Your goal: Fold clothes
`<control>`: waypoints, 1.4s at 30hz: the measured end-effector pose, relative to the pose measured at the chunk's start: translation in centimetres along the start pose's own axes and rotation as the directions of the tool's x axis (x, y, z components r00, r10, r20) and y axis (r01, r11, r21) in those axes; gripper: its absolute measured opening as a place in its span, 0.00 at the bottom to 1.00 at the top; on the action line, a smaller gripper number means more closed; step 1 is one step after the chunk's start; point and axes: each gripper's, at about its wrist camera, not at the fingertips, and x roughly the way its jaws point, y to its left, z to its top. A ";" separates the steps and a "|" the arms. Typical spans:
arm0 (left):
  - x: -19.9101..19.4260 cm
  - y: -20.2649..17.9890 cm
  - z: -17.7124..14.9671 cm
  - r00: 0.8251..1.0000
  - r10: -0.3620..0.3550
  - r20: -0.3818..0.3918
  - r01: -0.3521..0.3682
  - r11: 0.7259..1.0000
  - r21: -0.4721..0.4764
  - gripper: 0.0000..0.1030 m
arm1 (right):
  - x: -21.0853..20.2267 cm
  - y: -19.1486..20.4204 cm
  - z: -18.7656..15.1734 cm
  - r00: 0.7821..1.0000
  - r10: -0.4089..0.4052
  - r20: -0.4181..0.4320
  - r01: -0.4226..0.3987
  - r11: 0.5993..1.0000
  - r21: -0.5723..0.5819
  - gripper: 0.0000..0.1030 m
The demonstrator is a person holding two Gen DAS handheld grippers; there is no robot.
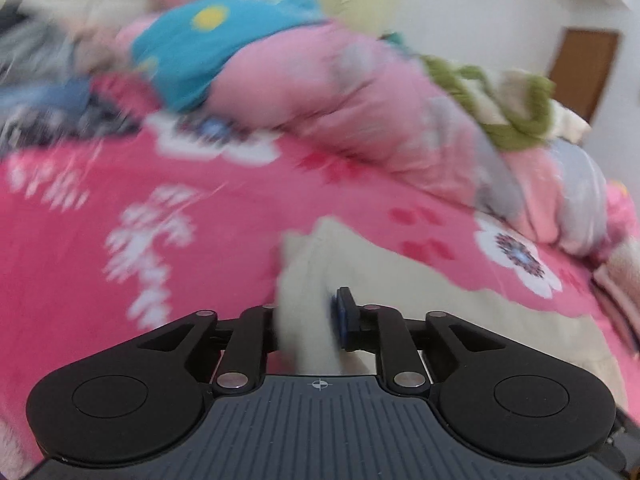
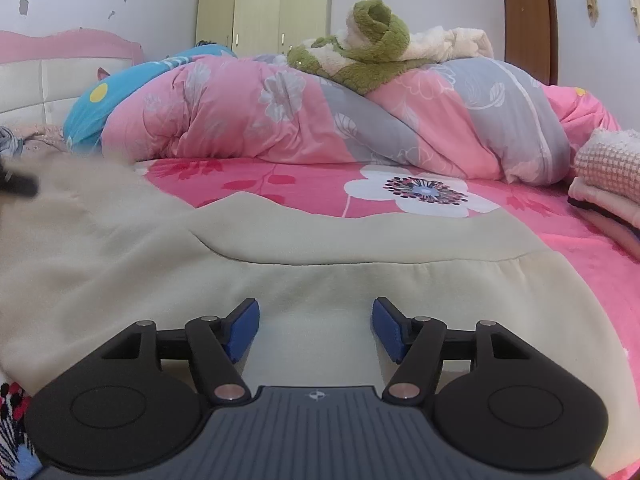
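Observation:
A cream garment (image 2: 320,240) lies spread across the pink flowered bed sheet (image 2: 312,184). My right gripper (image 2: 316,328) hovers low over its near hem, open, with the blue pads (image 2: 242,330) wide apart and nothing pinched. In the blurred left wrist view, a raised fold of the cream garment (image 1: 400,276) fills the gap of my left gripper (image 1: 306,320). It touches the one blue pad (image 1: 343,316) that shows, and the other pad is hidden by cloth. In the right wrist view a dark blur (image 2: 18,184) sits at the garment's lifted left end.
A rolled pink and grey duvet (image 2: 280,120) lies across the back of the bed, with a green and cream plush blanket (image 2: 360,60) on top. A folded stack of clothes (image 2: 604,184) sits at the right edge. A wardrobe (image 2: 264,12) and a brown door (image 2: 528,24) stand behind.

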 end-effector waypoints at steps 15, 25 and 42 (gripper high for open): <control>-3.8 -1.5 -1.4 0.967 -0.256 0.018 0.245 0.944 0.223 0.34 | 0.2 0.3 -0.1 1.000 -0.011 0.004 0.012 1.000 -0.008 0.66; -2.2 -0.1 -3.0 0.987 -0.150 -0.052 0.157 0.971 0.181 0.36 | 0.2 0.2 -0.1 1.000 -0.010 0.005 0.010 1.000 -0.009 0.66; 4.0 -8.1 -5.5 0.935 -0.281 -0.215 0.342 0.871 0.353 0.08 | 0.1 0.3 -0.1 1.000 -0.007 0.002 0.007 1.000 -0.007 0.66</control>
